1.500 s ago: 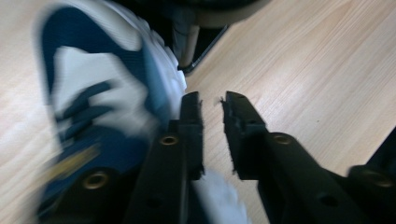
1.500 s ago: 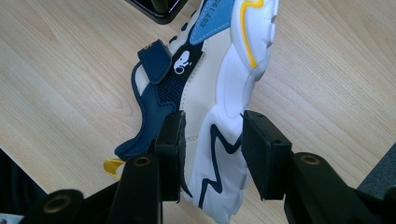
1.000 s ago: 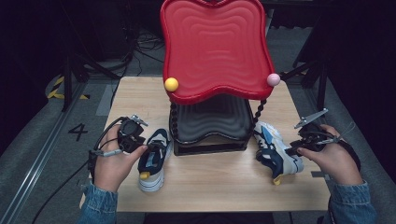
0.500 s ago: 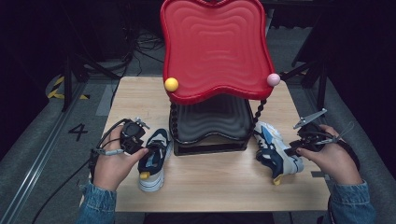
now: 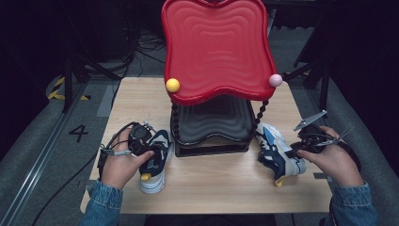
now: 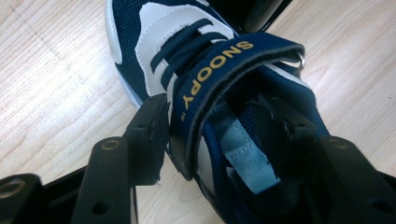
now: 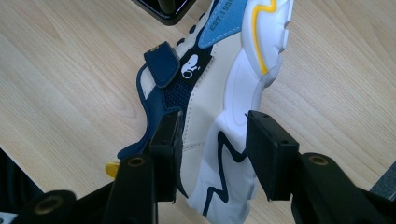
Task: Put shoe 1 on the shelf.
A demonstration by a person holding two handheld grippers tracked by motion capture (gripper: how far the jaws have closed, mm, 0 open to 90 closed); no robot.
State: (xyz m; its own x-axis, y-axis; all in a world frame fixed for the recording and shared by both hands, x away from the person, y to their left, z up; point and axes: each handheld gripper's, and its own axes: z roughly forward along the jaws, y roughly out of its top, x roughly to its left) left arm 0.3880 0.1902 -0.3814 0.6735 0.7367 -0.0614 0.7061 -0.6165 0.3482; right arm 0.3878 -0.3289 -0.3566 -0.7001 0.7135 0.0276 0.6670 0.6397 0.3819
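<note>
A navy and white child's shoe (image 5: 153, 172) (image 6: 177, 37) stands upright on the wooden table (image 5: 211, 193), left of the stand. My left gripper (image 5: 153, 149) (image 6: 215, 102) straddles its collar and "SNOOPY" strap; the jaws have just been closing, and I see no firm pinch. The matching shoe (image 5: 275, 150) (image 7: 219, 70) lies on its side at the right, sole turned away from the stand. My right gripper (image 5: 289, 153) (image 7: 215, 116) spans its heel, one jaw at the upper and one at the sole. Its jaws have just been opening, with the shoe between them.
A two-tier stand fills the table's middle: a red wavy tray (image 5: 216, 47) on top and a black tray (image 5: 211, 125) below on beaded posts. A yellow ball (image 5: 172, 85) and a pink ball (image 5: 275, 80) cap the front corners. Cables and dark stands crowd the floor behind.
My left hand has sunk a little onto the left shoe. The right hand and both shoes lie where they were.
</note>
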